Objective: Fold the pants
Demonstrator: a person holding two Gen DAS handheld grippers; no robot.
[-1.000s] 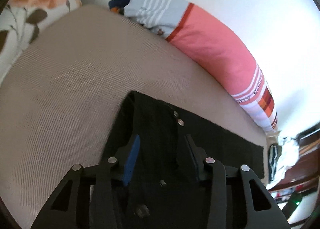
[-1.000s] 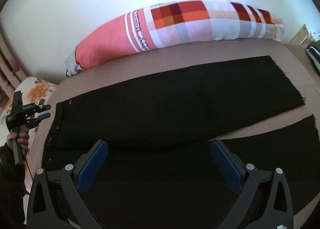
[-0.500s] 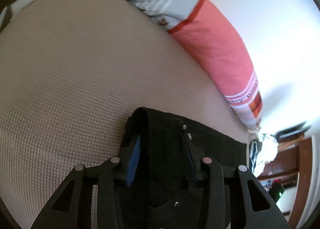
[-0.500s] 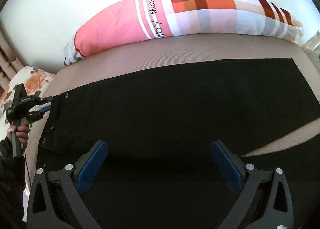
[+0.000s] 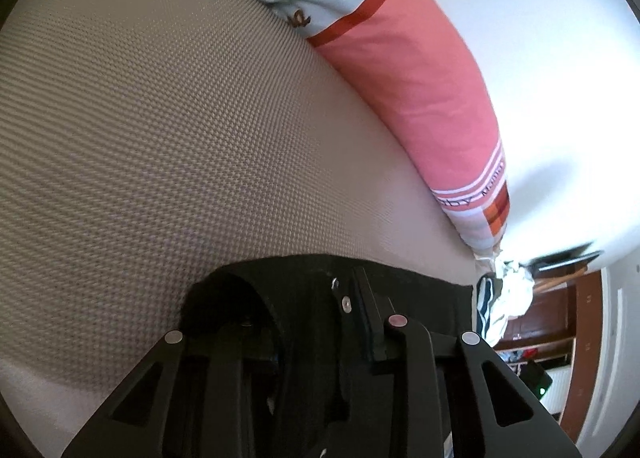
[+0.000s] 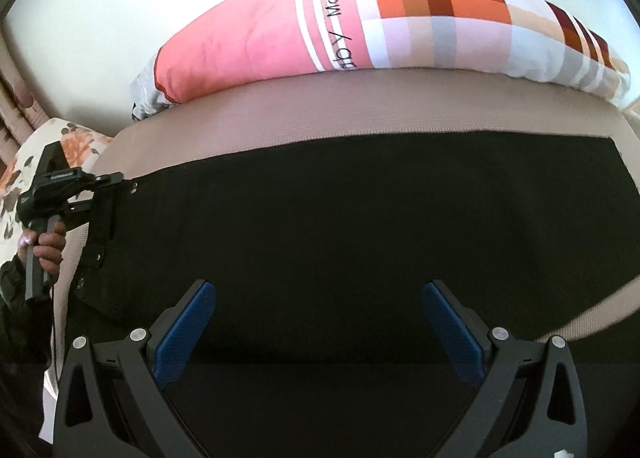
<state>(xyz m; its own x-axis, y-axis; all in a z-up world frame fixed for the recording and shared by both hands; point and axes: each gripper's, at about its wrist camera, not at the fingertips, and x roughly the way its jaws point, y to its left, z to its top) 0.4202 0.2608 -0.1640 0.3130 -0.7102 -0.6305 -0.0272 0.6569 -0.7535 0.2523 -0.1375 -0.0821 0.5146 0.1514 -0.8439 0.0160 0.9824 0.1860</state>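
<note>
Lying spread across the beige textured-weave bed, the black fabric pants cover most of its near half, waistband toward the left of the right wrist view and legs running off to the right, with a long pink-and-checked bolster pillow along the wall behind them. The step in hand looks like taking hold for the first fold. The left hand-held gripper sits at the waistband corner, its jaws closing with a raised fold of the black cloth between them near the metal button; whether the pads already press on it I cannot tell. The right hand-held gripper hangs over the middle of the pants with its blue pads spread wide and nothing between them. Next, by my reckoning, the left pinch must finish firmly on the waistband, and the right must come down and catch cloth before anything is lifted over.
</note>
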